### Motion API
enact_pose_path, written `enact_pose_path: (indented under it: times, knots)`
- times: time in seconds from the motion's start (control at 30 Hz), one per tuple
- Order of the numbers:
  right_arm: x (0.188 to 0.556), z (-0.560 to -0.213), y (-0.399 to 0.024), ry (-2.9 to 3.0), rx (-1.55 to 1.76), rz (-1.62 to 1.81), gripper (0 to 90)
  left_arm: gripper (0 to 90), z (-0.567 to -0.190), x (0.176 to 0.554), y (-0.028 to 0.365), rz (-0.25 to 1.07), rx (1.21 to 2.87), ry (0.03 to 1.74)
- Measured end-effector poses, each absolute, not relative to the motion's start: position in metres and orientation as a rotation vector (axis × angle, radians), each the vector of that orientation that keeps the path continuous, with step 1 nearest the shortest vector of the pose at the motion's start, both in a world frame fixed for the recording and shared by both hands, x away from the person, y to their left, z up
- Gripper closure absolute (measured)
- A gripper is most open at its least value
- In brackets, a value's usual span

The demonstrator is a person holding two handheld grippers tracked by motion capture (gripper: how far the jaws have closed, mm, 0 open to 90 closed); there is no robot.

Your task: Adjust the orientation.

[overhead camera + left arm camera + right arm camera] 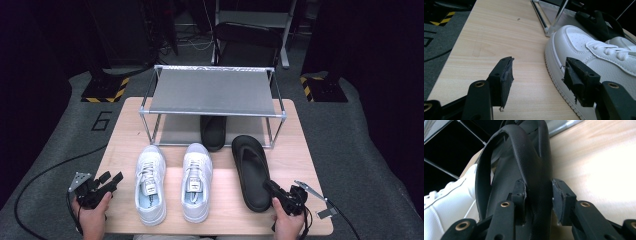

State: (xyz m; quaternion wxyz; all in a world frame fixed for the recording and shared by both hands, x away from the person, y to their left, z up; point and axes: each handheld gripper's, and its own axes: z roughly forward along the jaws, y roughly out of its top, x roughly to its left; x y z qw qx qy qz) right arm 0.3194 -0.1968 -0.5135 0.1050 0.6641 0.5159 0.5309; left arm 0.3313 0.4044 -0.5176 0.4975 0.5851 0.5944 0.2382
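A black sandal [251,170] lies on the right of the wooden table [300,150], toe toward the rack. My right gripper [272,189] is at its heel end, and in the right gripper view my right gripper [539,192] is shut on the sandal's [524,157] edge. Two white sneakers, the left one [150,182] and the right one [196,180], stand side by side in the middle. My left gripper [112,180] is open just left of the left sneaker [584,45], with bare table between its jaws [539,68].
A metal-framed shoe rack [212,90] with a grey shelf stands at the back of the table. A second black sandal [213,132] lies under it. Cables trail off both grippers to the floor. Dark equipment stands behind the table.
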Motion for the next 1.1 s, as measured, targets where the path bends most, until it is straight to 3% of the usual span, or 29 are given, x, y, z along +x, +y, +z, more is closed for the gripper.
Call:
enact_pose_path:
  times: [1.1]
  knots:
    - [0.403,-0.499,-0.176,1.472,1.944,1.517,65.5,39.9,-0.519,0.33,0.41,0.569,1.402,1.448]
